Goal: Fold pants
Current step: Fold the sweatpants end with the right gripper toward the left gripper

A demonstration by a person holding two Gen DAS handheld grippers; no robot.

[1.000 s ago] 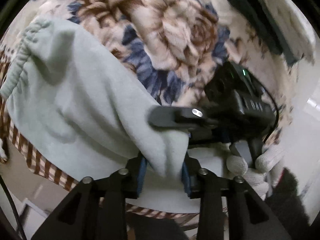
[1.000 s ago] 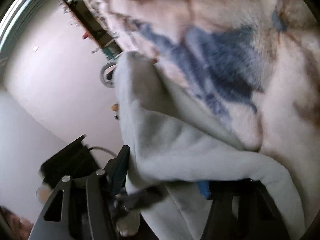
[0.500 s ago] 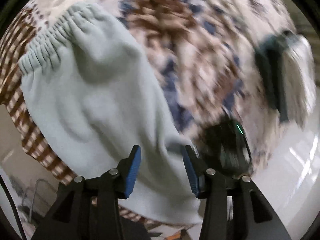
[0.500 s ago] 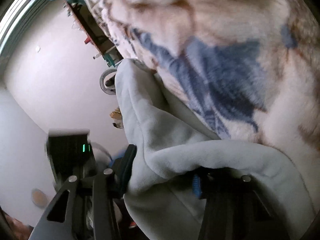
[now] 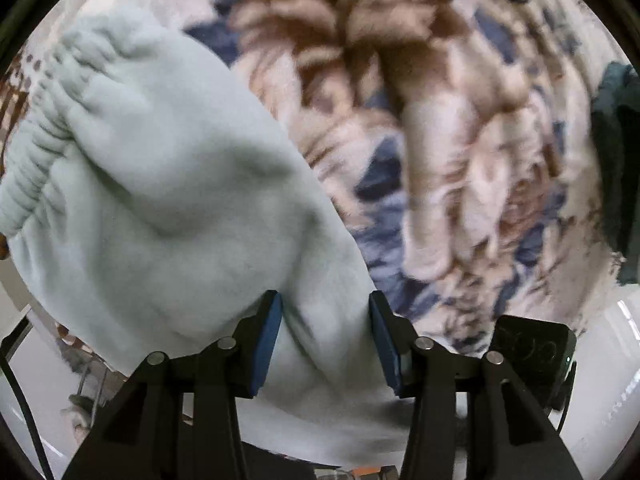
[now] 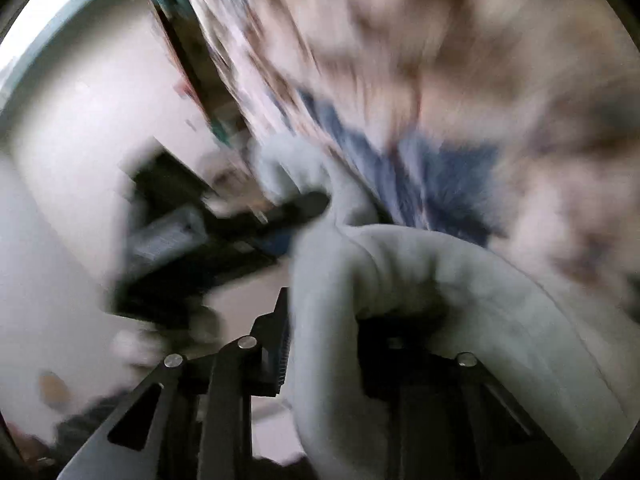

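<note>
The pale mint fleece pants (image 5: 172,216) lie on a floral blanket (image 5: 440,140), near its edge. Their gathered elastic waistband (image 5: 36,152) sits at the far left of the left wrist view, and the cloth runs from it down toward the left gripper (image 5: 324,336).

A fold of the pants lies between the blue pads (image 5: 268,344) of the left gripper. Its jaws are opening, and the pads stand just clear of the cloth on either side.

In the right wrist view, which is heavily blurred, a thick roll of the same pants (image 6: 400,280) sits across the right gripper (image 6: 324,340). Its jaws are closing with the cloth between them. The left finger lies against the fabric, while the right finger is hidden under the roll, so whether the pads already press cannot be told.

The blanket under the pants is plush, printed with large brown and cream blooms and dark blue leaves. A brown-and-white checked border (image 5: 14,92) shows past the waistband.

Beyond the blanket's edge, below the pants, there is pale floor (image 5: 600,380). At the right rim of the left view a dark green cloth (image 5: 616,152) lies on the blanket.

In the right wrist view a plain pale wall (image 6: 80,160) rises to the left of the pants. The other gripper's black body (image 6: 180,240) is smeared across it.
</note>
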